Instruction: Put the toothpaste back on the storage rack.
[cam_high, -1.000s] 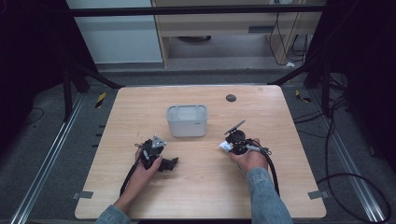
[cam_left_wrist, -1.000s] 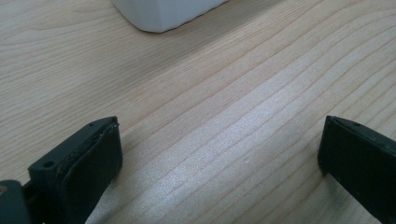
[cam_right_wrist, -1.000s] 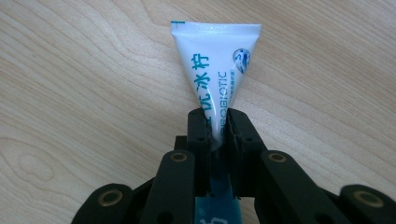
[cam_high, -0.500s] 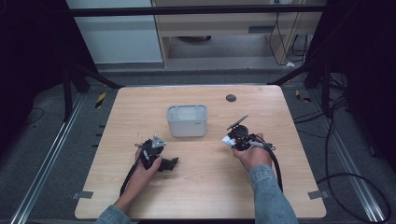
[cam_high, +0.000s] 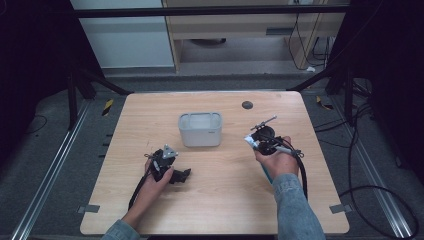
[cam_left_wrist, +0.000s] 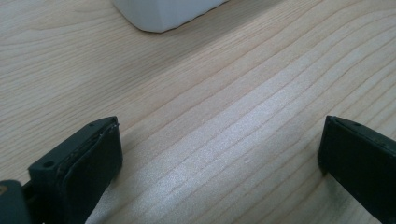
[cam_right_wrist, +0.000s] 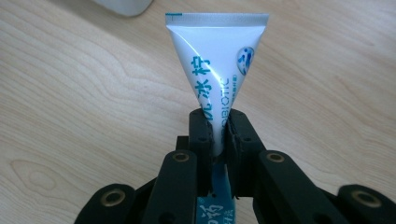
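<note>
— What did you have in your right gripper (cam_right_wrist: 219, 128) at that point?

— A toothpaste tube (cam_right_wrist: 215, 65), white with blue print. My jaws were clamped on it partway along the body, with the flat crimped end sticking out ahead of them, off the table (cam_high: 150, 120). From the high view, it sat in my right hand (cam_high: 274, 159) to the right of the white bin (cam_high: 200, 129).

— How did it handle?

— I judged it light and soft. The plastic skin looked glossy, so probably a bit slippery, and the body gives under pressure, so a hard squeeze could push paste toward the cap. The crimped end is the stiffest, flattest part, so that would have been a good place to pinch too. Where I had it, the pads bit into the narrowing body, which seemed secure enough.

— And your left gripper (cam_left_wrist: 219, 154)?

— Its jaws stood wide apart with nothing between them, just bare wood. It rested low on the table, near the bin's corner (cam_left_wrist: 163, 14).

— Any worry?

— Only that the tube might twist in the grip if swung fast.
</note>
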